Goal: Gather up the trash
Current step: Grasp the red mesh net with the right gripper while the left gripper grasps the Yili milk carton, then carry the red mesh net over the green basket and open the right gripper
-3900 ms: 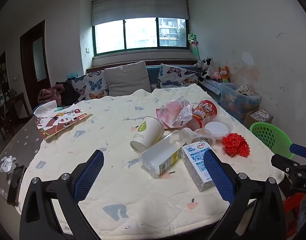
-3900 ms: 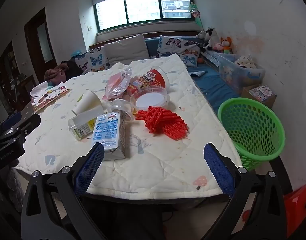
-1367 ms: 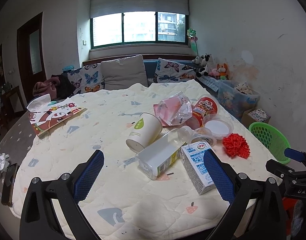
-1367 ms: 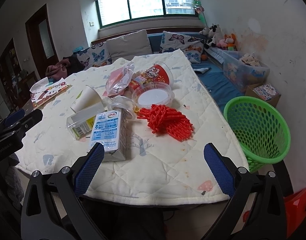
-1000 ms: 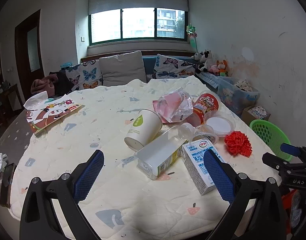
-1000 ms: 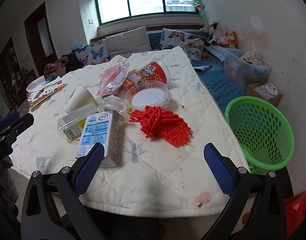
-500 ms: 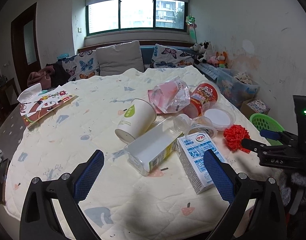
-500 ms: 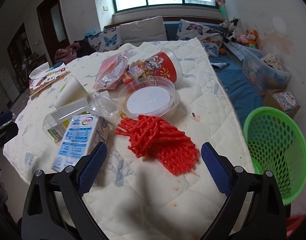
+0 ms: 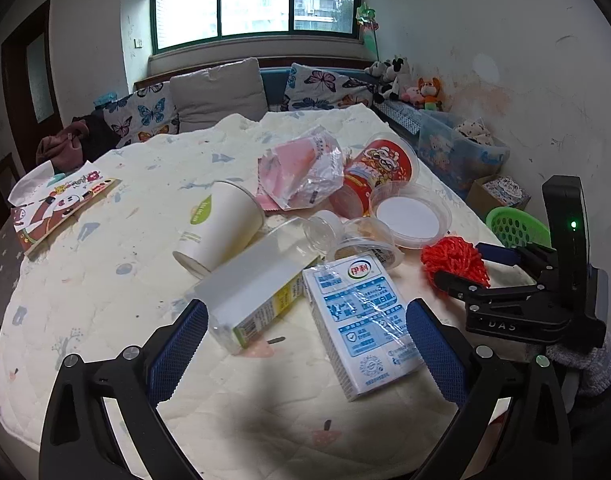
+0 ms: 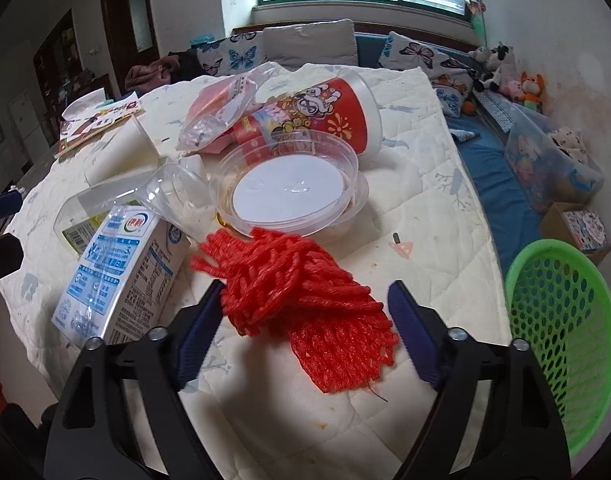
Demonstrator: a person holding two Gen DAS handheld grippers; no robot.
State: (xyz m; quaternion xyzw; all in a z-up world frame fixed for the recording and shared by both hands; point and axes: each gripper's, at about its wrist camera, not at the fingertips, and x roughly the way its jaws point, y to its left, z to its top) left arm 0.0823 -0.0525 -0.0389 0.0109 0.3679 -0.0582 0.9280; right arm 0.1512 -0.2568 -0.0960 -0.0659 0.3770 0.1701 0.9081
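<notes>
Right gripper [image 10: 305, 308], jaws spread, straddles the red foam fruit net [image 10: 301, 300] near the quilted table's [image 10: 437, 240] right edge; left gripper [image 9: 305, 332] hangs open over the milk carton [image 9: 361, 320].

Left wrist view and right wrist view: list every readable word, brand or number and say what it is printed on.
"DAS": on the body of the right hand-held gripper.
"伊利": logo on the milk carton; its smaller print is too small to read.
Red noodle cup, paper cup, clear box label, picture book: print unreadable.
</notes>
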